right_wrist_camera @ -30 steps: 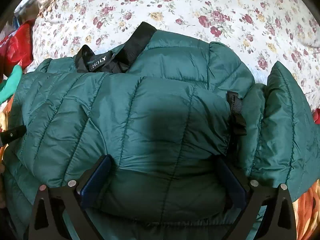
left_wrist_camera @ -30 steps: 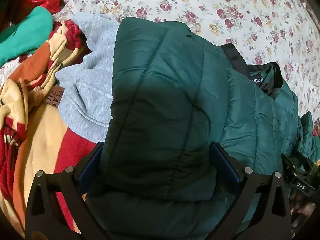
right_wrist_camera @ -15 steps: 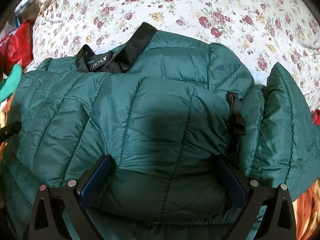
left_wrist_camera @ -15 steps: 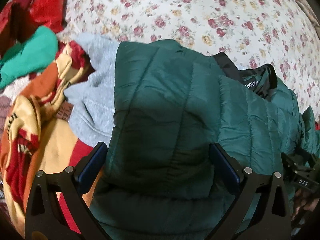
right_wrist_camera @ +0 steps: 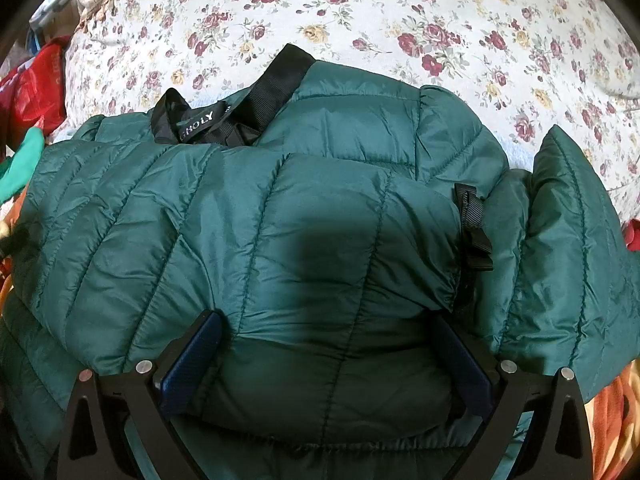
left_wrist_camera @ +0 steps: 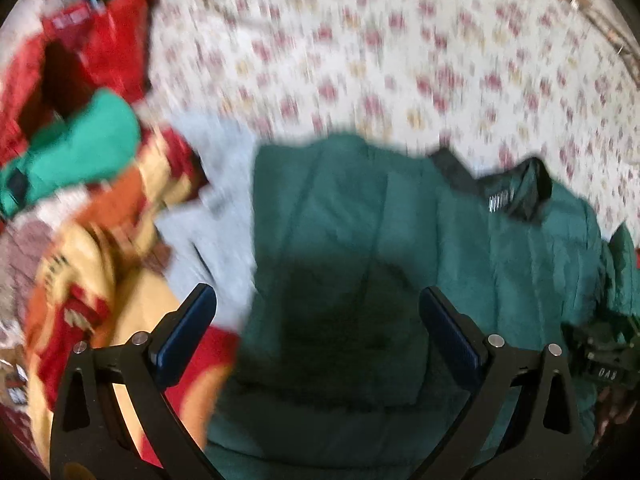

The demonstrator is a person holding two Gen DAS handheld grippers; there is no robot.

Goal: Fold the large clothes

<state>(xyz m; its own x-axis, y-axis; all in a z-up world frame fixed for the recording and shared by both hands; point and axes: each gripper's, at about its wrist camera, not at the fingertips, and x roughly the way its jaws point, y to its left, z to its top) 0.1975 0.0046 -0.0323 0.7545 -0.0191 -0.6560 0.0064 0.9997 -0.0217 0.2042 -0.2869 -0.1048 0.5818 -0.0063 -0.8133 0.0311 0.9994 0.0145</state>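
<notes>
Fingers of both the left gripper (left_wrist_camera: 318, 330) and the right gripper (right_wrist_camera: 326, 356) stood spread wide over the dark green quilted puffer jacket (right_wrist_camera: 304, 240), its black collar (right_wrist_camera: 280, 84) at 12 o'clock.

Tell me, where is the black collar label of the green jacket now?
In the right wrist view the black collar label lies at upper left of the green jacket, beside the black ribbed collar band, near the floral bedsheet.
</notes>
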